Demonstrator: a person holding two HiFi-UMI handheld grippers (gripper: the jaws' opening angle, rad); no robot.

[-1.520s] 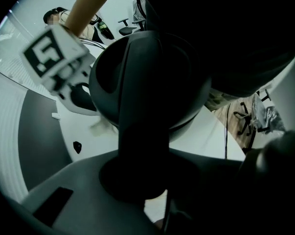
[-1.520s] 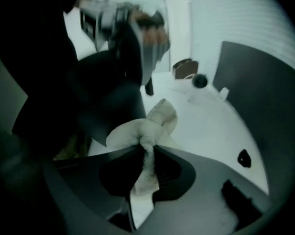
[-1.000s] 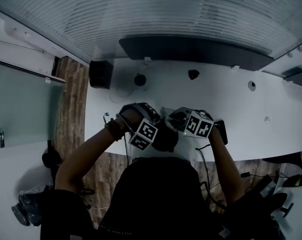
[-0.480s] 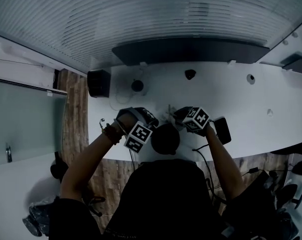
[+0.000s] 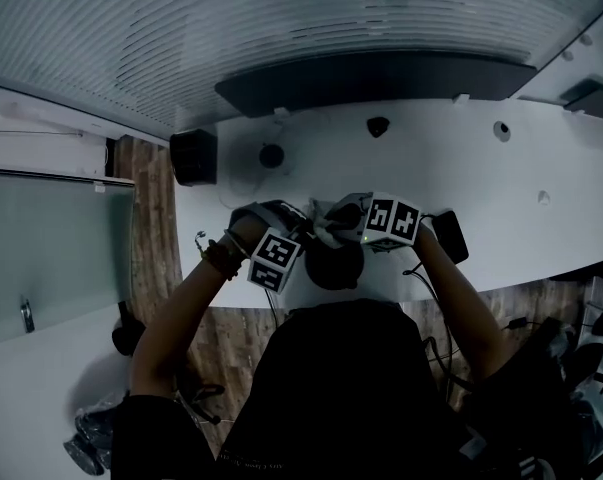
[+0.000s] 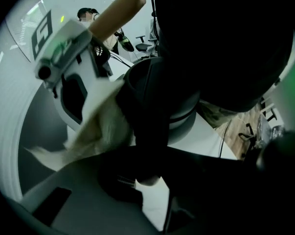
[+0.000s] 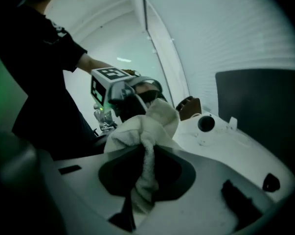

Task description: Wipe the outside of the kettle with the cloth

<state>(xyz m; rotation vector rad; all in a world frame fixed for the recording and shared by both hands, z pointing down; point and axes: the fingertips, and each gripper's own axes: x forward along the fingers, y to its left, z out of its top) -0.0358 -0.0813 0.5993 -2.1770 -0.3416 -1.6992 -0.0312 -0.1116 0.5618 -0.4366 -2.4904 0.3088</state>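
Pale-grey right hand-held gripper (image 7: 145, 180): I read its jaws as pinched on a twisted tail of the white cloth (image 7: 147, 124). The rest of the cloth bunches up just ahead of the jaws.

Left hand-held gripper (image 6: 147, 166): it points steeply down. Its jaws have just been closing and sit clamped on the dark handle (image 6: 147, 141) of the kettle (image 6: 159, 89).

Cloth, as seen from the left gripper view: the loose bunch lies against the side wall of the kettle, touching it, with the right hand-held gripper directly behind it.

Kettle: black and upright, it stands on the white worktop (image 5: 511, 193) near its front edge. In the head view it sits between the two marker cubes.

Black flat slab (image 5: 451, 236): it lies on the worktop just beside the right forearm. I cannot tell what it is.

Black box (image 5: 193, 156): it sits at the far left corner of the worktop.

Small dark round item (image 5: 271, 155): it is on the worktop near the box, well apart from the kettle.

Long dark panel (image 5: 381, 78): it runs along the far edge of the worktop.
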